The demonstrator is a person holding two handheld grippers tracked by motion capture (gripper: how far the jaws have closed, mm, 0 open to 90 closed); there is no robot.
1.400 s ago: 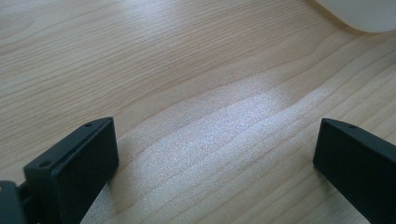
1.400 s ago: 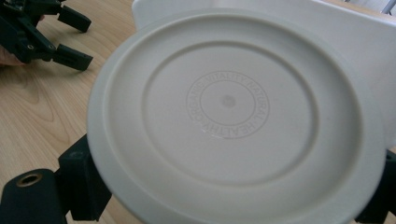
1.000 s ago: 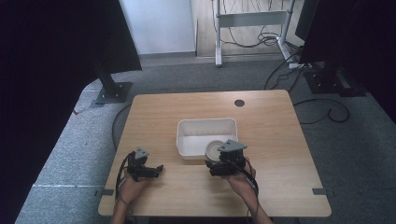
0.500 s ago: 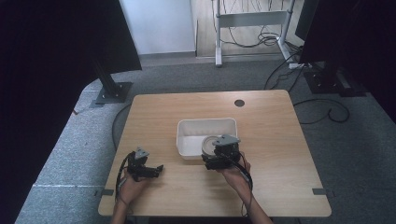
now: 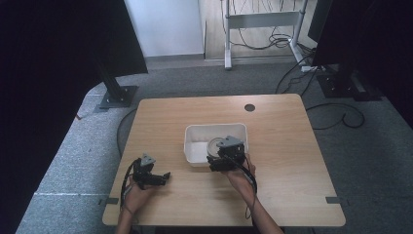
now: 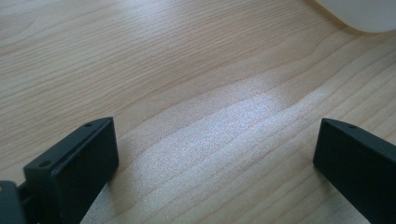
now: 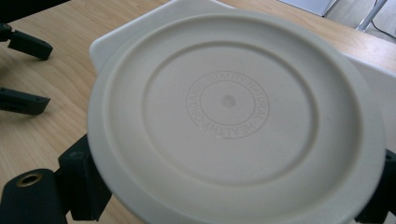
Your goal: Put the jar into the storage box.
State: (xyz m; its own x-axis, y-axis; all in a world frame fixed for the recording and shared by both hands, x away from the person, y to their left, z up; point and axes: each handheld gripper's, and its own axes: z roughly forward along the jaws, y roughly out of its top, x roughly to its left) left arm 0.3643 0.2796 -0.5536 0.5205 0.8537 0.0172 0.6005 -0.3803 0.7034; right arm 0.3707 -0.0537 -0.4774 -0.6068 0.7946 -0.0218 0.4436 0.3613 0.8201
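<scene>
Two tongs at work: right tongs (image 5: 220, 157) grip the round plate (image 7: 233, 116) over the white tub (image 5: 195, 151); left tongs (image 5: 163, 178) gape empty nearby.

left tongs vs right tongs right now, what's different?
The left tongs stand wide open with nothing but bare table between the jaws; the right tongs are shut on a round cream plate. The left tongs sit low over the table's near left part, apart from the white tub; the right tongs hold the plate over the tub's near edge. Both are black, two-jawed and hand-held.
</scene>
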